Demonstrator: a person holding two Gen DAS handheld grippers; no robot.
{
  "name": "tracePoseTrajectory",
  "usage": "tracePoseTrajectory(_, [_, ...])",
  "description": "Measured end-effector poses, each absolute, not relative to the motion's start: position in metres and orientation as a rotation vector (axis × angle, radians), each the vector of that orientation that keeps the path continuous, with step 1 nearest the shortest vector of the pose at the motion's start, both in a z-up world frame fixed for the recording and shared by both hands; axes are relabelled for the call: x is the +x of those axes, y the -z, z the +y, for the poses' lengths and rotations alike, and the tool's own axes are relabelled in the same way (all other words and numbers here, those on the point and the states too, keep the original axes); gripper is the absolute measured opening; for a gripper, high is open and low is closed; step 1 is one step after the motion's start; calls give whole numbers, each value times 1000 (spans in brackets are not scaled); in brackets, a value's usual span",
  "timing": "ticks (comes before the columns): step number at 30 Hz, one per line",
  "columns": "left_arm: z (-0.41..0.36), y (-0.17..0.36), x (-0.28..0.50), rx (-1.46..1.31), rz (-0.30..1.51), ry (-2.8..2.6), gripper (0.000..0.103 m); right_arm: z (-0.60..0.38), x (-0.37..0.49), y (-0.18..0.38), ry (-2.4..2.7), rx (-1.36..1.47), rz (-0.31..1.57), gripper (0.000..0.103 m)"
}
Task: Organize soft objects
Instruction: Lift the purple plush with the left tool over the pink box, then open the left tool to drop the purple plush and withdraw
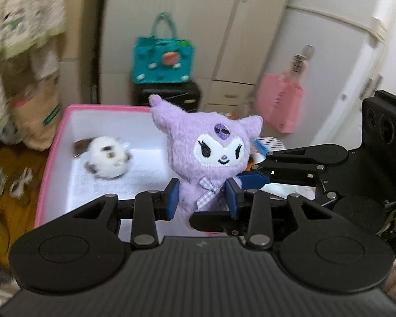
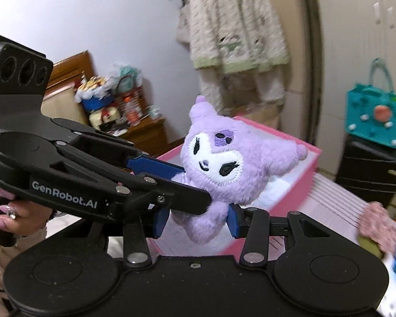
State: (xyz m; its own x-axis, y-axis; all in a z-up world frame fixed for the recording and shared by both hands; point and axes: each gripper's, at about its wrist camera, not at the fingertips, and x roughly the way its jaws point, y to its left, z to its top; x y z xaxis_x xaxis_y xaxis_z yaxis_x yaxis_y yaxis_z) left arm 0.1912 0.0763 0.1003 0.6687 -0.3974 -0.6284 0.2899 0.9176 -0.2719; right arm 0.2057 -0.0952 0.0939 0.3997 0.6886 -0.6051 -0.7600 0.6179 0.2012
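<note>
Holding the purple plush toy aloft above the pink box.
Left gripper and right gripper both clamp its lower body; white plush lies inside the box, with bare floor beside it.

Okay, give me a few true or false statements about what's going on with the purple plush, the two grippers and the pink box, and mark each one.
1. Both grippers hold the purple plush. True: the left gripper pinches its lower body, and the right gripper clamps it too.
2. The pink box has nothing in it. False: a white plush lies inside.
3. The purple plush wears a checked bow. True.
4. The teal bag lies inside the pink box. False: it stands on a black case behind the box.
</note>
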Motion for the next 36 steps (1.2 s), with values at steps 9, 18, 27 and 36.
tracePoseTrajectory(9, [132,-69,259,-259,957,262,36,-41,287,-52,-998,-43,980,46])
tracePoseTrajectory(18, [157,-44,297,-209,1092,153,33,-2,317,-11,-1010,-10,1195,39])
tracePoseTrajectory(27, [164,-37,310,-208,1086,134,32,23,326,3,-920,-44,1233,38])
tracePoseTrajectory(36, [159,-47,295,-172,1049,173,35,9,305,-22,-861,-121,1111,50])
